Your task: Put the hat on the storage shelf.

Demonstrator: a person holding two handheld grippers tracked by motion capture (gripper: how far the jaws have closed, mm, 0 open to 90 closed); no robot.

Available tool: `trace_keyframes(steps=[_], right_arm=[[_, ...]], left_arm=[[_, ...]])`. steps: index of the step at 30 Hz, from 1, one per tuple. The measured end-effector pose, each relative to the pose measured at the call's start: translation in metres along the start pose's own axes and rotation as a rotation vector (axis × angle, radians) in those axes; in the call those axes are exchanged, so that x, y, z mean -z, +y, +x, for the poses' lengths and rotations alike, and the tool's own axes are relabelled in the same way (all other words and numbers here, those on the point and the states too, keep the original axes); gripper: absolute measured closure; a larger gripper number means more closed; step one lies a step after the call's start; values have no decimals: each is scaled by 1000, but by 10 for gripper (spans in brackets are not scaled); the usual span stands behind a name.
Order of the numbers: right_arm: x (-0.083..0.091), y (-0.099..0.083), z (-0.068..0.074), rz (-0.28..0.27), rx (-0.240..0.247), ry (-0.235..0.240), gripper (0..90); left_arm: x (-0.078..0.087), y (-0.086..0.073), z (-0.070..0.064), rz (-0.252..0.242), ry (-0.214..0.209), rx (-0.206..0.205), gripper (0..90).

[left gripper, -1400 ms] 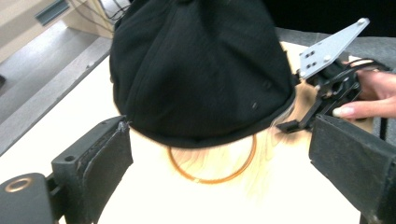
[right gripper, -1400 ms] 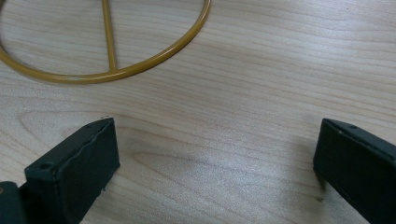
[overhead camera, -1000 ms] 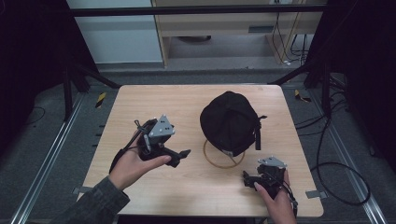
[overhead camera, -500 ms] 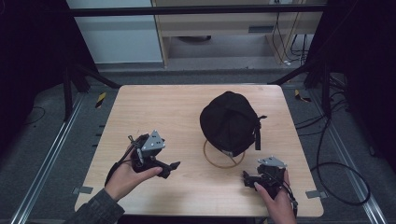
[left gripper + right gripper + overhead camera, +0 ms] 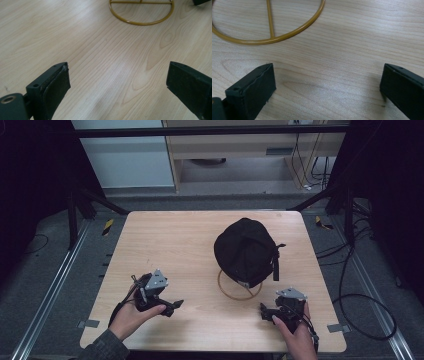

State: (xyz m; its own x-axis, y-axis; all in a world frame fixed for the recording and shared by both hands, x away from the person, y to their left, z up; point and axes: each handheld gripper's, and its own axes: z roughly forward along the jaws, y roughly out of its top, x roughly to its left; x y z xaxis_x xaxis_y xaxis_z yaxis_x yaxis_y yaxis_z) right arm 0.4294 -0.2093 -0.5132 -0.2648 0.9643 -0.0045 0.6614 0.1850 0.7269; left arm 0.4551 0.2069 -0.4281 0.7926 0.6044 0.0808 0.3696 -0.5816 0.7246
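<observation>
The left gripper (image 5: 170, 306), jaws spread wide and empty, hovers low near the front-left corner of the pale wooden table (image 5: 165, 237). The right gripper (image 5: 263, 310), equally spread and empty, sits by the front edge toward the right corner. Between them, slightly farther back, the black fabric cap (image 5: 246, 250) rests on a brass-coloured wire ring stand (image 5: 238, 293); its upright post is hidden under the cap, so I only presume one. To lift the cap cleanly, bring one gripper in level at the brim, pinch fabric only, not wire, and raise straight up so the stand stays put.
</observation>
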Motion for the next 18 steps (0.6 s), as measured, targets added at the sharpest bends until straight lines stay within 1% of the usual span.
trace_keyframes(steps=[2,5,6,7,8,10,12,13,14,16,17,18], right_arm=[[0,0,0,0,0,0,3],[0,0,0,0,1,0,3],[0,0,0,0,0,0,4],[0,0,0,0,1,0,3],[0,0,0,0,0,0,3],[0,0,0,1,-2,-1,3],[0,0,0,0,1,0,3],[0,0,0,0,1,0,4],[0,0,0,0,1,0,4],[0,0,0,0,1,0,4],[0,0,0,0,1,0,4],[0,0,0,0,1,0,4]], left_arm=[[-1,-6,3,6,12,4,46],[-2,-16,11,9,26,29,47],[-2,-16,11,9,26,29,47],[-2,-22,15,11,31,44,47],[-2,-22,15,11,31,44,47],[-3,-30,20,19,39,61,47],[-4,-34,22,21,40,67,48],[-6,-40,25,31,43,76,48],[-6,-40,25,31,43,76,48],[-7,-48,29,38,48,93,48],[-8,-54,32,50,55,97,48],[-8,-54,32,50,55,97,48]])
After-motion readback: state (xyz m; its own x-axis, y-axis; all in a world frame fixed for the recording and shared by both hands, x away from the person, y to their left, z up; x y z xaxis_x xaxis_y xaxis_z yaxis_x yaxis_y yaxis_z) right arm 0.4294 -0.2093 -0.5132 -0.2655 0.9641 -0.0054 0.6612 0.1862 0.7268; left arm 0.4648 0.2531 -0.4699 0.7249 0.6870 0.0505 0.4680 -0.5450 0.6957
